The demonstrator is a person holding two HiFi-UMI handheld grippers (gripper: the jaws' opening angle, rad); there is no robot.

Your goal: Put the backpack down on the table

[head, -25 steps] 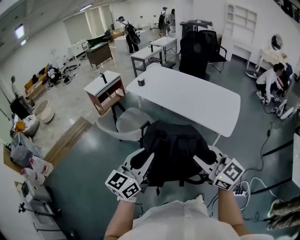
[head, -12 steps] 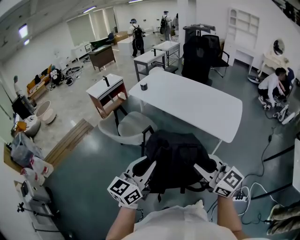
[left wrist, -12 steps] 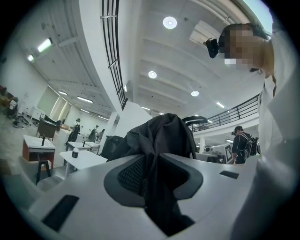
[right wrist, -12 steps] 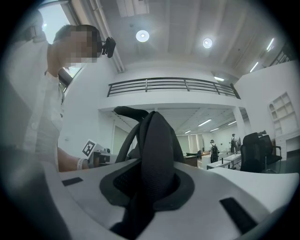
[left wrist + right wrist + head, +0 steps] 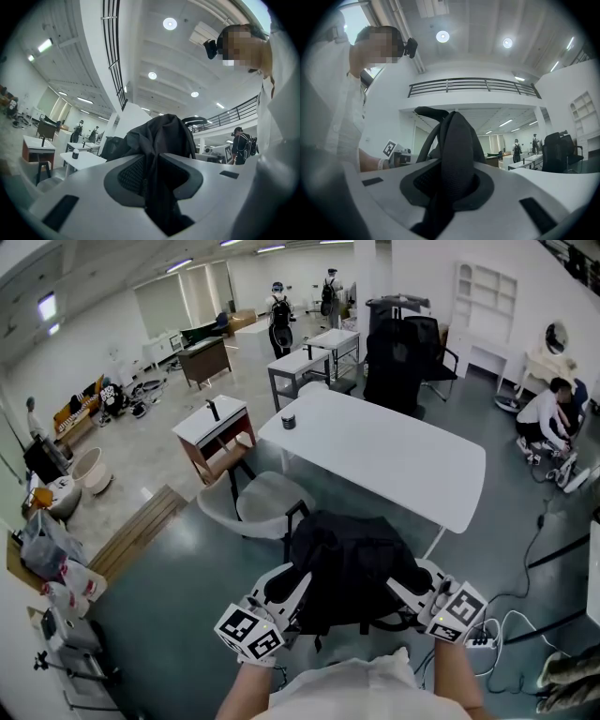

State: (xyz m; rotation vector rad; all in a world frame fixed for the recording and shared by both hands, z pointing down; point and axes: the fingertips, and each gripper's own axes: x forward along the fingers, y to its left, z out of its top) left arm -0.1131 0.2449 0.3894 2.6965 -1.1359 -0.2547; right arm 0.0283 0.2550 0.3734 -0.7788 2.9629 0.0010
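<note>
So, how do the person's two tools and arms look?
The left tool and the right tool are white, wide and flat, each bearing a cube with black-and-white square markers; dark textured pads line them. The person wears a white top, with forearms uncovered. The right tool's jaws are closing, with the black backpack strap between them.

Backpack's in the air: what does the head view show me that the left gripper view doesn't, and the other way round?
Head view only: the full top of the white table and the strip of floor in front of it. The backpack looks short of the table's near edge, not over it. Left gripper view only: the left gripper close up, its jaws clamped on a black strap. Both: the backpack, the table and the small dark container on the table's far corner.
</note>
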